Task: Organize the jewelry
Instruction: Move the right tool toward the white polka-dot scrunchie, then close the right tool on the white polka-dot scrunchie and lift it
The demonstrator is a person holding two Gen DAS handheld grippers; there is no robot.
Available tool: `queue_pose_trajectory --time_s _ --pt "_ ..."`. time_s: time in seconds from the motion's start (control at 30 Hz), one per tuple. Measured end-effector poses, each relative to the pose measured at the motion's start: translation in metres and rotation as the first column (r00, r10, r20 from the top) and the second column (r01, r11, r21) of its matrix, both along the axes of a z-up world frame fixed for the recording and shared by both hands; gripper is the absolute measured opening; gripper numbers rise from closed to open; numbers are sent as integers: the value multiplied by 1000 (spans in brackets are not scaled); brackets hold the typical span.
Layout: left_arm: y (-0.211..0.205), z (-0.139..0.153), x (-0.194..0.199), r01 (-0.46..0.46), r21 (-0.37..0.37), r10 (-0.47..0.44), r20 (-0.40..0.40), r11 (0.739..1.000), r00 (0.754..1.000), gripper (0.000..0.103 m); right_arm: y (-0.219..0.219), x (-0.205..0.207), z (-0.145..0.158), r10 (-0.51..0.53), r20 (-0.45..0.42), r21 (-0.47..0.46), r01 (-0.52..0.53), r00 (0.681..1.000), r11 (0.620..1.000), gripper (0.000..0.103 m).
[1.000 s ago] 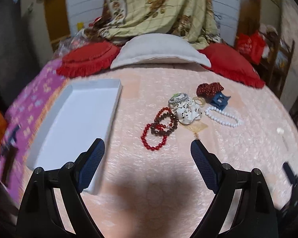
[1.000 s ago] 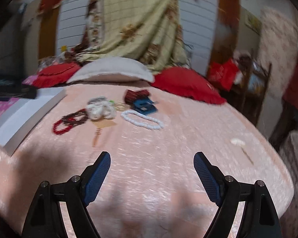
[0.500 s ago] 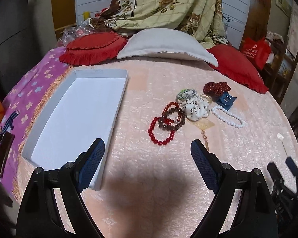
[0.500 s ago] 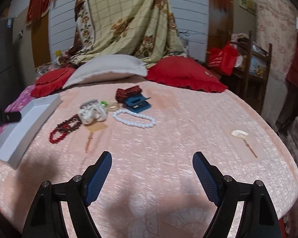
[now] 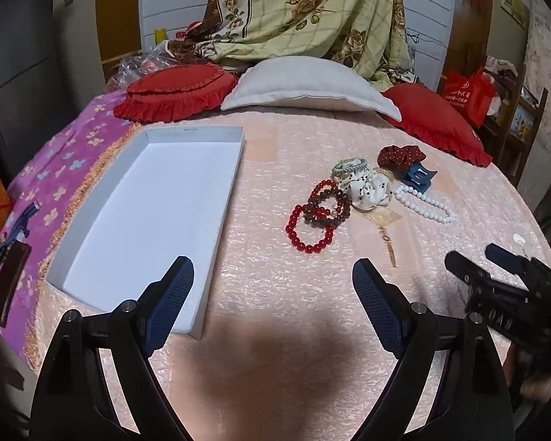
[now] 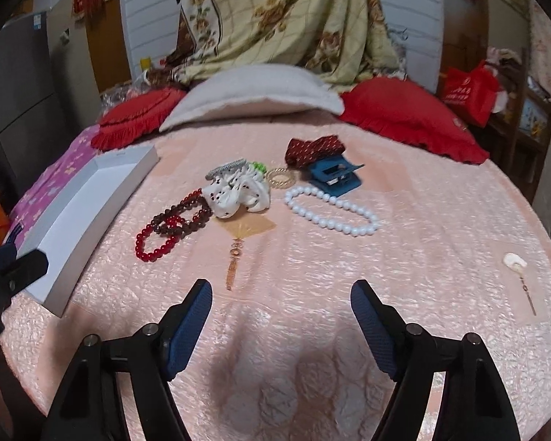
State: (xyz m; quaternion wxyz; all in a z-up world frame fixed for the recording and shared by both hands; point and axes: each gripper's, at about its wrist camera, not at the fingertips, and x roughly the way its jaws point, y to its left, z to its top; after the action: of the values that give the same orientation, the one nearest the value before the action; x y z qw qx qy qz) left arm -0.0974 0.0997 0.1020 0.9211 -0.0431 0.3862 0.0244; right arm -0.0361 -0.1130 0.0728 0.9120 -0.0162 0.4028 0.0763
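Left gripper (image 5: 272, 275) and right gripper (image 6: 281, 299) hover level above the near bedspread (image 6: 422, 220), jaws wide apart, gripping nothing, facing the red bead bracelet (image 5: 309, 230).

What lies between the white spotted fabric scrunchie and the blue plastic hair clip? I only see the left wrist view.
Observer: A clear amber plastic coil ring, lying flat between them.
Operator: Is the right gripper open?
Observer: Yes, the right gripper has its jaws wide apart, holding nothing.
Operator: And the pale speck far right?
Observer: A small white shell-shaped charm on a thin pin, lying alone.
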Motion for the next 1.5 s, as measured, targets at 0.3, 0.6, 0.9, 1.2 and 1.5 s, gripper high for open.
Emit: queue_pose_trajectory --time_s 0.3,0.6,0.9,1.2,1.5 --pt "16 -15 9 19 -63 -23 -53 998 998 72 17 47 -5 97 -96 83 -89 991 993 62" --pt "26 -17 14 11 -86 -16 -56 996 998 72 41 129 -2 111 -125 152 -92 986 984 32" --pt "38 -23 21 -4 -85 -1 -67 996 998 72 75 226 -38 125 -328 343 -6 936 939 32" --pt "45 -32 22 -37 -124 26 -95 992 995 72 56 187 9 177 -178 329 -110 968 938 44" --pt "34 -16 30 14 -124 -24 -83 992 996 72 32 169 -21 134 -200 199 -94 971 976 44"
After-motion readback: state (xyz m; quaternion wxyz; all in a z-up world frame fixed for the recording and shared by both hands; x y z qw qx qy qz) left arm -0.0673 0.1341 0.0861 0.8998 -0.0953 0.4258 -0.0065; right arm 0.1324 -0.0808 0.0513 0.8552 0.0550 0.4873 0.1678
